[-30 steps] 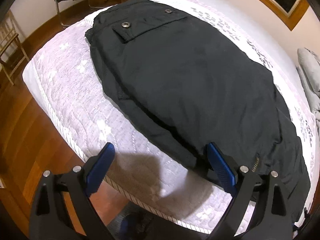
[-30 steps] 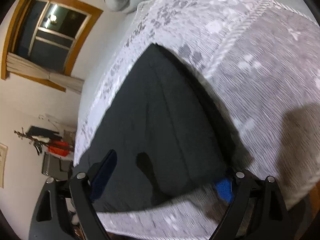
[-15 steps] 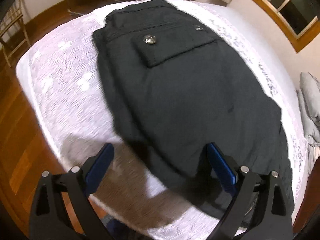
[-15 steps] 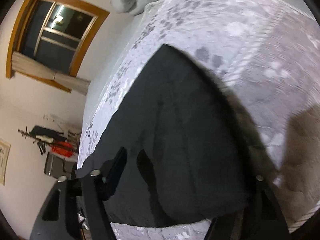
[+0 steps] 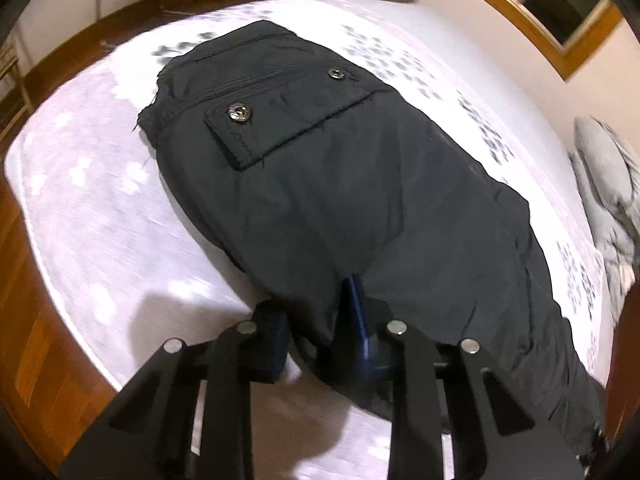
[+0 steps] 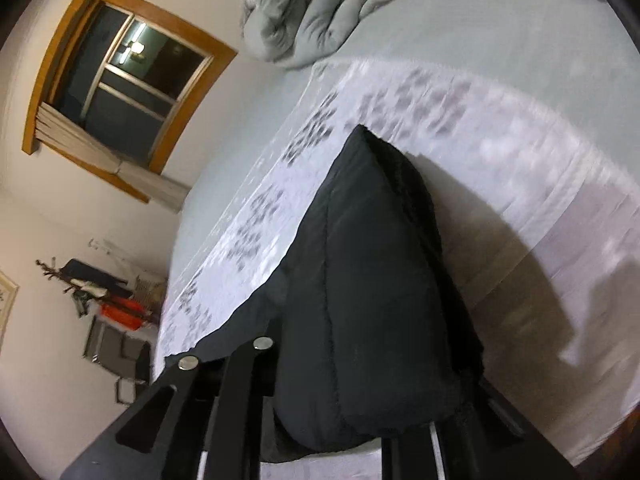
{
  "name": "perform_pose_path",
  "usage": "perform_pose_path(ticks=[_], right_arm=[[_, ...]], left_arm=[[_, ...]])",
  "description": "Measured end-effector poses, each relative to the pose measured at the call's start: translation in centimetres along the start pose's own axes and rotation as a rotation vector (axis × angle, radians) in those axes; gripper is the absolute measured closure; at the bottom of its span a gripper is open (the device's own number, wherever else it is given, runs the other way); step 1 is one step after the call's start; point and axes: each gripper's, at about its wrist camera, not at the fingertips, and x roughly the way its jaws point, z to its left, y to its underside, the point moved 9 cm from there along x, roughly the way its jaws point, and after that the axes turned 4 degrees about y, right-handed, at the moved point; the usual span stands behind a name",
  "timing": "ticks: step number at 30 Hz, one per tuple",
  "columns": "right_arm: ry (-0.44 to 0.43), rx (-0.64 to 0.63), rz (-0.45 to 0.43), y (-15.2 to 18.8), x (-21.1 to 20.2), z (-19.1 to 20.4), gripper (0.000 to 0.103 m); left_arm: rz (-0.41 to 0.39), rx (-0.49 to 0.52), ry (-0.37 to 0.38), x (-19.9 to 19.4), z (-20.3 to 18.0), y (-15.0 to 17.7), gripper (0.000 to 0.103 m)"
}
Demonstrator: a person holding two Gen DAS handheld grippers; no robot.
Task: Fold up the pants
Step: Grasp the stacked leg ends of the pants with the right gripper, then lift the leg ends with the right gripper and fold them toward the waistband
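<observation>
While both grippers pinch the near edge of the black pants, which lie flat along the quilted bed, the step in hand appears to be lifting that edge to carry it over in a fold. The waistband, with its flapped pocket and two metal snaps, lies at the far end in the left wrist view, and the legs run off toward the right.

To do this well, the two grippers should probably rise together and at the same height, so the cloth between them stays taut and does not sag or twist. They should then travel straight across the garment and lay the held edge along the opposite edge, letting go only once the cloth rests on itself. Thick, padded-looking fabric like this may spring back, so a low, slow set-down seems wise.

The left gripper is nearly pressed together, its blue pads clamped on a bunch of the pants' near edge, with cloth filling the narrow gap between them. The right gripper also looks closed around a bulky gather of fabric at another part of that edge, though its fingertips are buried in the cloth and cannot be seen directly.
</observation>
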Motion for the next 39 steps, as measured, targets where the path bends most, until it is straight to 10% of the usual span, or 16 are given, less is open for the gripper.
perform_pose_path(ticks=[8, 11, 25, 31, 39], right_arm=[[0.133, 0.088, 0.035, -1.5, 0.9, -7.4, 0.085], [0.115, 0.115, 0.024, -1.0, 1.4, -8.8, 0.065], [0.003, 0.182, -0.04, 1.5, 0.0, -10.6, 0.04], [-0.037, 0.267, -0.013, 0.2, 2.0, -10.0, 0.085], [-0.007, 0.236, -0.053, -1.2, 1.3, -8.0, 0.089]], left_arm=[[-0.048, 0.132, -0.043, 1.4, -4.8, 3.3, 0.072], [-0.044, 0.127, -0.043, 1.2, -5.2, 4.4, 0.066], [-0.04, 0.114, -0.063, -1.3, -2.4, 5.3, 0.051], [-0.053, 0.131, -0.073, -1.6, -2.0, 5.4, 0.046], [-0.057, 0.133, -0.063, -1.4, -1.6, 4.6, 0.042]])
